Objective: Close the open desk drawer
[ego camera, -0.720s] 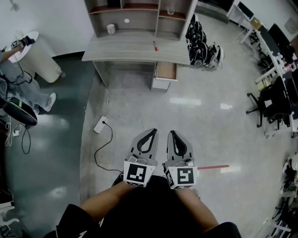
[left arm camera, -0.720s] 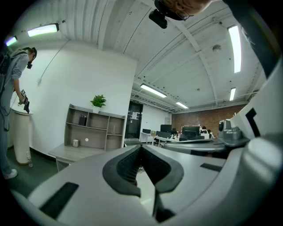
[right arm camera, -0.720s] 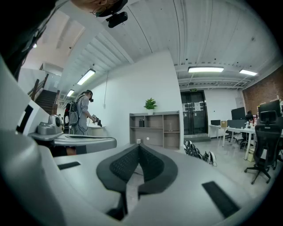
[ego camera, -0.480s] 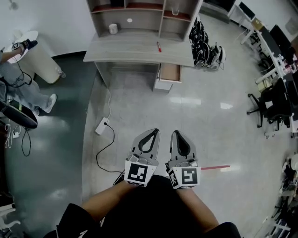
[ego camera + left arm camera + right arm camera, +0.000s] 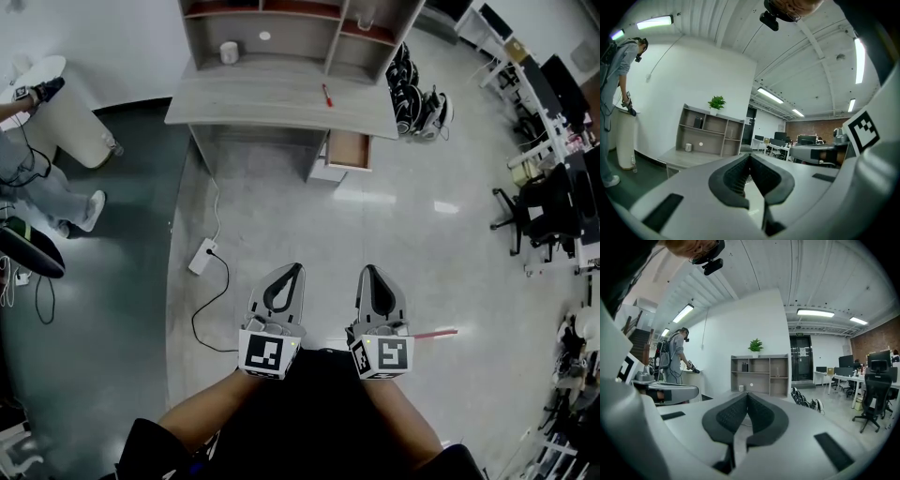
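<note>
Head view: one left gripper (image 5: 292,269) and one right gripper (image 5: 368,272), jaws together, empty; one desk (image 5: 253,96), one open drawer (image 5: 349,150).

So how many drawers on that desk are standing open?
1: the drawer under the right end of the desk as the head view shows it, pulled out. Any others below may be hidden.

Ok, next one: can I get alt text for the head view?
Looking down, a person holds the left gripper and right gripper side by side above a glossy floor, both with fingers shut and empty. Across the floor ahead stands a grey desk with one drawer pulled open under its right end.
</note>
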`<state>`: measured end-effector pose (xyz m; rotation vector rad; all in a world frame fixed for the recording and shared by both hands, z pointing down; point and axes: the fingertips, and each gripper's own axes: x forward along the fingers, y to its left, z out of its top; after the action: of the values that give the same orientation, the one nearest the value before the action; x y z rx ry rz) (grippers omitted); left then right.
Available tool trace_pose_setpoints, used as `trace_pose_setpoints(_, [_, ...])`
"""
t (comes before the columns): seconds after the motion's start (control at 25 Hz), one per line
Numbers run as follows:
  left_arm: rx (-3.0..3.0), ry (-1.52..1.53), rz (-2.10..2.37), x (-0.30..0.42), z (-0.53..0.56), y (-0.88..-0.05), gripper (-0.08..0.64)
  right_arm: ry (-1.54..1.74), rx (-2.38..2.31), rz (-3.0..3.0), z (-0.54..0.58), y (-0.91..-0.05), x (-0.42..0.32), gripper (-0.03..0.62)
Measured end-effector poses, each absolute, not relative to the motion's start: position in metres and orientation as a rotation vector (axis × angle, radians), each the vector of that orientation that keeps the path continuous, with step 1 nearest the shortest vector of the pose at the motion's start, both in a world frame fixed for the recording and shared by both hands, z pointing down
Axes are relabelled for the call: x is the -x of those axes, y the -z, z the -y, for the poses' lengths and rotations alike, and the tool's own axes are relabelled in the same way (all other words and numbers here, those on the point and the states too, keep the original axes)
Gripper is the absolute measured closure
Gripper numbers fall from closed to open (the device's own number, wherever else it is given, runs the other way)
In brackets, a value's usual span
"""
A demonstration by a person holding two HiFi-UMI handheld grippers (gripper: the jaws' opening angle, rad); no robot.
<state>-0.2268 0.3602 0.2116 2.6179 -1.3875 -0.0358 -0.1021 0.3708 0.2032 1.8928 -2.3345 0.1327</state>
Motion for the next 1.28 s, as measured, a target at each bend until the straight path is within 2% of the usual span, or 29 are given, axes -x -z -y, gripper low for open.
trace_pose_setpoints(0.36, [-2.631,0.115,1.387,0.255,-0.339,-0.217,0.546,-0.069,-1.821,2.336,-0.351,-0.215,0.147,0.575])
trace_pose_setpoints(0.84, [-2.600,0.089,1.442,0.264,-0.331,-0.217,0.546,-0.151,-1.895,2.351,-0.338,-0.222,0.127,0.575])
trace_pose_setpoints(1.08, [-2.625,0.118,1.462,0.248,-0.311,-0.212,0.546,-0.100,-1.872,2.388,-0.315,-0.223,0.120,0.577])
trace_pose_setpoints(1.28, [-2.726,0.045,1.362,0.203,-0.277,-0.209,0.546,0.097,-1.808,2.392,-0.285,-0.205,0.102,0.575])
